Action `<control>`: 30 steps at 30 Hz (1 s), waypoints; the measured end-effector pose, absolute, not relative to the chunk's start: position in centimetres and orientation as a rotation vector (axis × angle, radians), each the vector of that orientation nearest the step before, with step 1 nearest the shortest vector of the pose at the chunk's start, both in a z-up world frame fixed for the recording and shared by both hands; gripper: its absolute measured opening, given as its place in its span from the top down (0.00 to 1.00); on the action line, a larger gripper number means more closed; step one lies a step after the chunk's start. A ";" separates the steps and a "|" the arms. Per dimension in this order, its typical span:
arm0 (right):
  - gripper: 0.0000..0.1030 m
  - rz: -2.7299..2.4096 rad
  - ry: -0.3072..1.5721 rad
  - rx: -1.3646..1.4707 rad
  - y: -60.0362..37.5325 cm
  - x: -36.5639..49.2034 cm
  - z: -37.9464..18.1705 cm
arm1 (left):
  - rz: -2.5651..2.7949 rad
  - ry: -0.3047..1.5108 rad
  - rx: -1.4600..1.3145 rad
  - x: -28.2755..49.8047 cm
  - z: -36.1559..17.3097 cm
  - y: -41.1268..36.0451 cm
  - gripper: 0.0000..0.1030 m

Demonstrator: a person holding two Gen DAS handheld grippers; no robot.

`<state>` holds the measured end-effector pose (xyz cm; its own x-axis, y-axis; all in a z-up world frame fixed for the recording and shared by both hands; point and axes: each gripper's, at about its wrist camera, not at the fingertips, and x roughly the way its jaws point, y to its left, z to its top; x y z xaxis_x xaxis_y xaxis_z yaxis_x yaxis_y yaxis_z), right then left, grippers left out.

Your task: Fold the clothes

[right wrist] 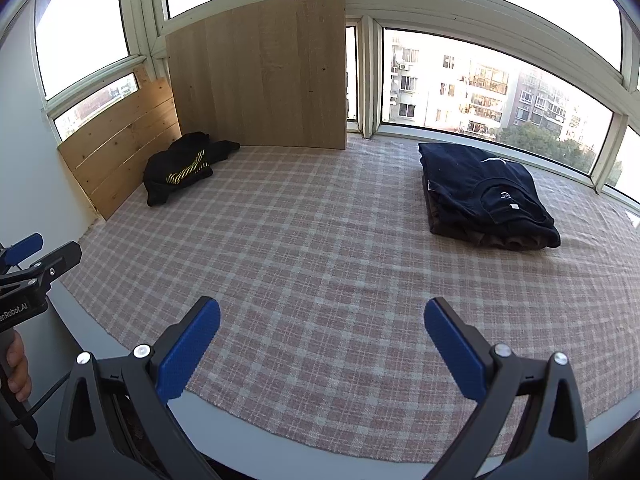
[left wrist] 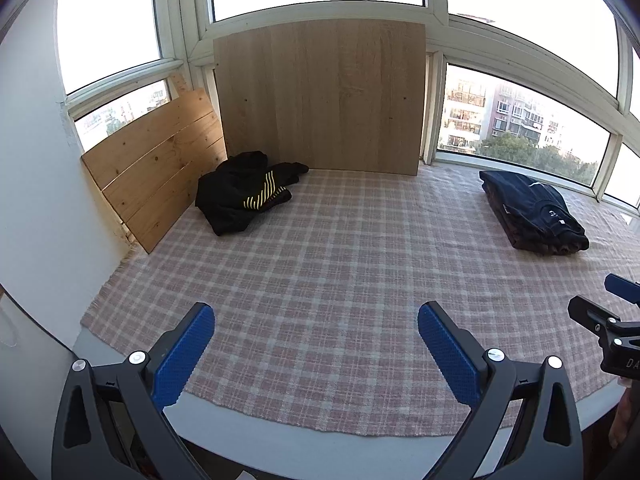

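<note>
we hold the left gripper (left wrist: 316, 330) and the right gripper (right wrist: 322, 322) low over the near edge of the pink-and-grey checked woven cloth (left wrist: 320, 264), both with their blue ribbed pads spread wide and nothing between them. the thing we judge to be next is the crumpled black garment with yellow stripes (left wrist: 244, 192), which lies bunched at the far left corner of the checked cloth, just in front of the pale upright wooden board (left wrist: 320, 96) and beside the slanted pine plank panel (left wrist: 156, 160). it looks soft, light and floppy, so we expect it to sag and trail when lifted rather than keep any shape; a pinch on a single outer layer at an edge, a hem or a shoulder seam, one gripper to each side, should let us shake it flat, though we cannot tell from here which fold is which. at the far right of the checked cloth sits a neat stack of folded dark navy shirts (right wrist: 486, 196), a brownish piece beneath. we see no basket, box or other container in either view.
</note>
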<state>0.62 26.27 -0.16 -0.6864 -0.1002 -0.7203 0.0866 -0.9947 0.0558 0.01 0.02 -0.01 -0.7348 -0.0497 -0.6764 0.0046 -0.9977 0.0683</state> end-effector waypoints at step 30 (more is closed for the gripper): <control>0.00 -2.719 -0.025 1.201 25.8 -0.2 -0.5 | -2.872 -0.113 1.145 0.5 -0.4 1.2 0.01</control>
